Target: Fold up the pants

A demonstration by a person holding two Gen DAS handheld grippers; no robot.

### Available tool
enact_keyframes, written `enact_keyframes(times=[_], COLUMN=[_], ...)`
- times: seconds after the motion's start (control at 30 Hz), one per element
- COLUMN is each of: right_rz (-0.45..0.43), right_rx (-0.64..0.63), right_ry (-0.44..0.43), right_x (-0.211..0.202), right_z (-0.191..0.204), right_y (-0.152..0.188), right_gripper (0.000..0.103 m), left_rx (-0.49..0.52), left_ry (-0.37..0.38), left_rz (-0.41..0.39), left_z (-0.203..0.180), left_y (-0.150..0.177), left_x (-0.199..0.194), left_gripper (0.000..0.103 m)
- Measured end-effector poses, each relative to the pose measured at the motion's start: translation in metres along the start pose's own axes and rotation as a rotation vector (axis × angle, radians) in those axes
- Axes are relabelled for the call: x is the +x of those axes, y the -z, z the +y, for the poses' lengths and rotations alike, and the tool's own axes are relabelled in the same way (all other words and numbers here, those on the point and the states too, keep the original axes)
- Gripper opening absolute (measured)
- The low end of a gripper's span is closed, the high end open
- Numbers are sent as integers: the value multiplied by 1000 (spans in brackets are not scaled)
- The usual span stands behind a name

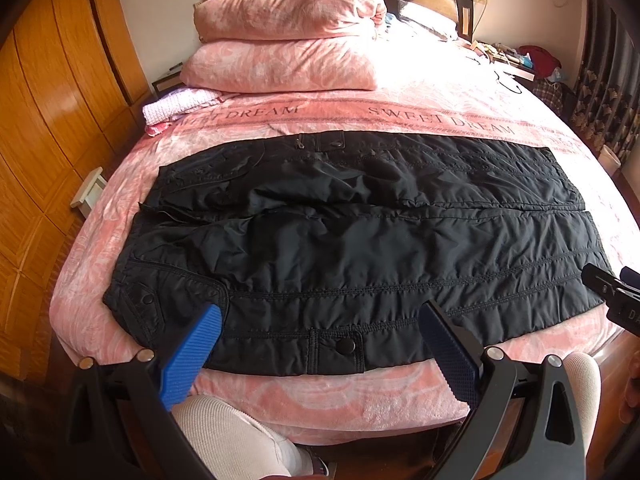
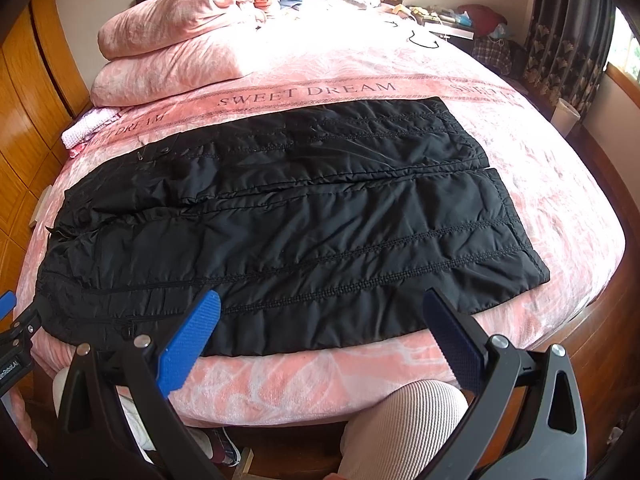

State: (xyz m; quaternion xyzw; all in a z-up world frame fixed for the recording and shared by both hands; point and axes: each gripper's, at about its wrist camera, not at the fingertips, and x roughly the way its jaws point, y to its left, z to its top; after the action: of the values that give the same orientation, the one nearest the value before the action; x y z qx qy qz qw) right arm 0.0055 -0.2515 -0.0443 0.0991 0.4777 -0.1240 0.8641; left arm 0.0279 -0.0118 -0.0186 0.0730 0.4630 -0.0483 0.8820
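Black quilted pants (image 1: 340, 240) lie spread flat across the pink bed (image 1: 340, 396), waist to the left and leg hems to the right; the right wrist view shows the same pants (image 2: 280, 232). My left gripper (image 1: 320, 324) hovers open over the near edge of the pants, close to a snap tab, with nothing between its blue pads. My right gripper (image 2: 322, 312) is open too, above the near edge of the lower leg. Each gripper shows at the edge of the other's view: the right gripper (image 1: 616, 296) at far right, the left gripper (image 2: 12, 328) at far left.
Two pink pillows (image 1: 288, 40) are stacked at the headboard, with a folded pale cloth (image 1: 176, 106) beside them. A wooden wardrobe (image 1: 52, 120) runs along the left. Clutter sits on a nightstand (image 2: 460, 20) near dark curtains (image 2: 568, 28). A person's knees (image 2: 400, 428) press against the bed's near side.
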Motion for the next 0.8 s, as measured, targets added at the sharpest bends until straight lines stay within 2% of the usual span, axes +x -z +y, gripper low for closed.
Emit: enact_keyframes(times=[0.07, 0.17, 0.27, 0.33, 0.37, 0.43, 0.5, 0.53, 0.63, 0.7, 0.8], right_rz=[-10, -17, -25, 10, 35, 91, 122, 124, 139, 163, 210], right_rx=[-29, -103, -159, -157, -156, -169, -223, -259, -405, -487, -567], right_ry=[-50, -145, -161, -228, -296, -379, -391, -368, -304, -341, -405], right_x=[5, 23, 51, 76, 92, 123, 154, 168, 212, 238, 267], right_z=[-1, -8, -19, -28, -31, -33, -26, -22, -6, 5, 21], right_y=[-9, -33, -71, -98, -114, -142, -173, -188, -227, -248, -270], right_gripper=[101, 101, 101, 101, 101, 101, 101, 101, 101, 101, 101], left_rx=[-1, 33, 9, -19, -34, -59, -56, -35, 71, 100, 198], left_ry=[14, 47, 97, 119, 143, 216, 333, 369, 379, 410, 453], left_rz=[20, 123, 205, 220, 220, 255, 307, 327, 385, 400, 354], left_z=[3, 9, 21, 25, 27, 30, 31, 29, 25, 26, 24], left_y=[-4, -17, -42, -66, -80, -113, -149, -166, -212, -236, -261], left_x=[11, 44, 83, 109, 122, 155, 195, 213, 262, 285, 304], left_gripper=[99, 99, 99, 99, 99, 99, 99, 99, 99, 99, 99])
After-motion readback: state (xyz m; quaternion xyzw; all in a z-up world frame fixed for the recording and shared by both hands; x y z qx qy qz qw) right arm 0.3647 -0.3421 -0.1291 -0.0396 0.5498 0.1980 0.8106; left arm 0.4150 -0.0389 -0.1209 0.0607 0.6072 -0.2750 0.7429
